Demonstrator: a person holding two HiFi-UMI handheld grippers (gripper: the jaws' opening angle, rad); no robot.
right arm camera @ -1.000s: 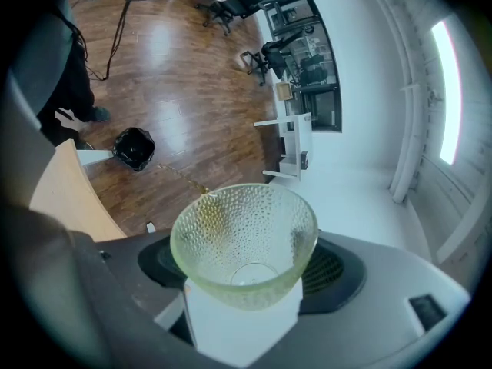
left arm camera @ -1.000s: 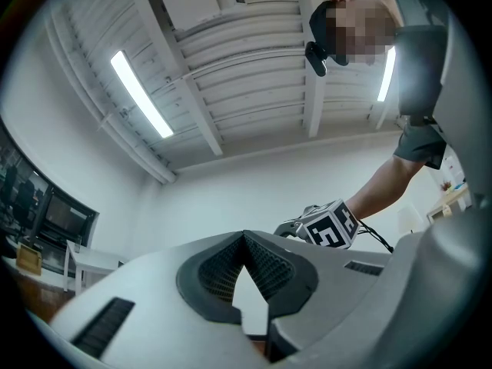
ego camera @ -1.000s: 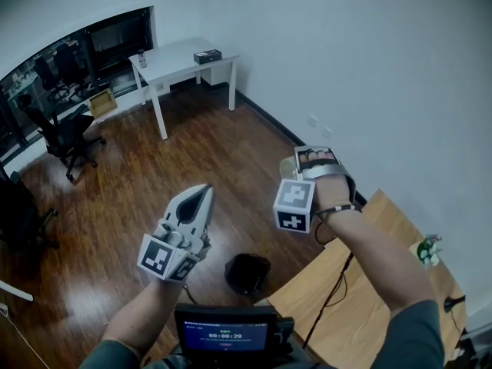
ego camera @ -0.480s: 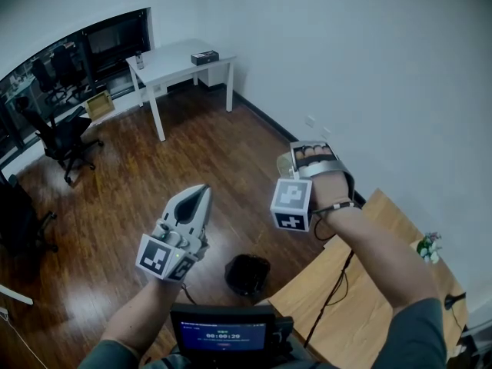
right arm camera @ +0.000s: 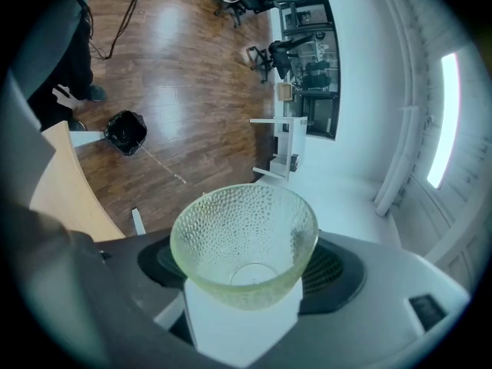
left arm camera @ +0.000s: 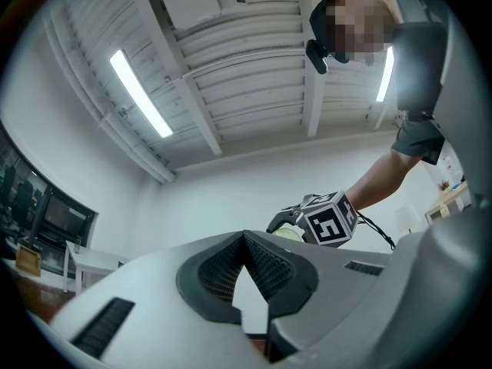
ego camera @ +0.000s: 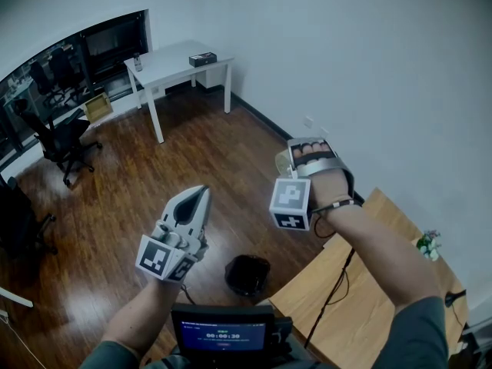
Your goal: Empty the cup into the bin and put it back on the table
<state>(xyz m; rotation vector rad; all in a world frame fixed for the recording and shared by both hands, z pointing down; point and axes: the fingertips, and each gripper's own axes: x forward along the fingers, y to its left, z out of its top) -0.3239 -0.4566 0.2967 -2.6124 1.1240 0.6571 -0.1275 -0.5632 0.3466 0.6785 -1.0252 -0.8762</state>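
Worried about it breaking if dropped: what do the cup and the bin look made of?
The cup: clear, pale yellow-green, dimpled all over; glass or hard plastic, cannot tell which. The bin: black, dull, crinkled rim, perhaps a plastic liner bag; too small to be sure.

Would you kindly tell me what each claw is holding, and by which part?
The right claw grips the dimpled glass cup by its lower body, near the base. The left claw is shut on nothing.
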